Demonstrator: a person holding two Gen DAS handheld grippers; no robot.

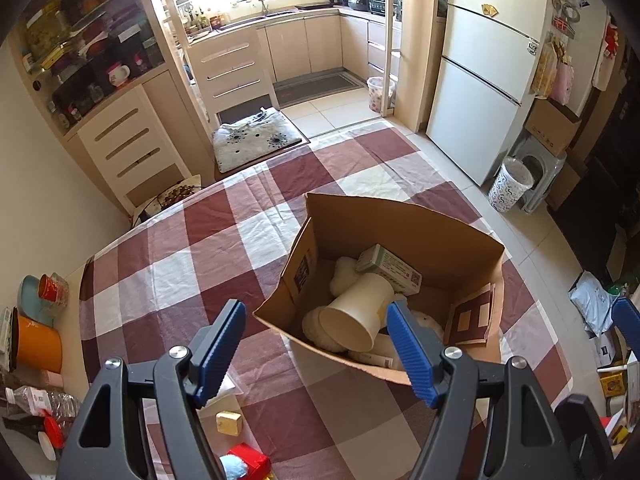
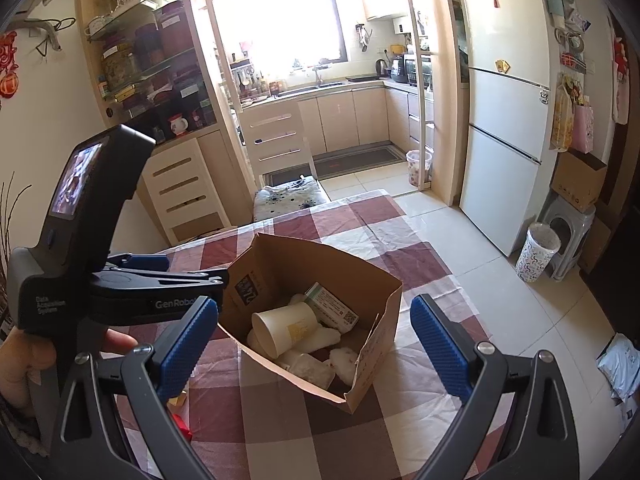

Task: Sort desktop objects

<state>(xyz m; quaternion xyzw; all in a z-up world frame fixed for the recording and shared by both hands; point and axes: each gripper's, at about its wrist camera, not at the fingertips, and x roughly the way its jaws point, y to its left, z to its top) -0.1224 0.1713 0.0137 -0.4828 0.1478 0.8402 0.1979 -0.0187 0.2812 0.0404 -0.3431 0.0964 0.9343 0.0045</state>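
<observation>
At the bottom of the left wrist view, the left claw (image 1: 316, 354) is seen spread wide, with nothing held between its blue pads (image 1: 219, 354). Just beyond it, right of centre, an open cardboard box (image 1: 400, 224) stands on the checked surface (image 1: 208, 248). Inside the box a paper cup (image 1: 356, 314) lies on its side, mouth toward the camera, with a green-and-white carton (image 1: 390, 268) resting behind it and white soft items beneath. A small yellow block (image 1: 229, 423) and a red item (image 1: 250, 456) are seen on the surface at lower left, near the claw. A white fridge (image 1: 484, 92) fills the upper right.

Across the bottom of the right wrist view, the right claw (image 2: 314, 350) is likewise released and empty. The box (image 2: 288, 264) sits between its pads, farther off, at centre frame, with the cup (image 2: 286, 328) and carton (image 2: 332, 306) inside. At left, the left claw (image 2: 160, 268) is seen from the side, held by a hand (image 2: 24, 364), beside the box's left wall; its opening cannot be judged from this angle. The fridge (image 2: 504, 152) stands at the right.
</observation>
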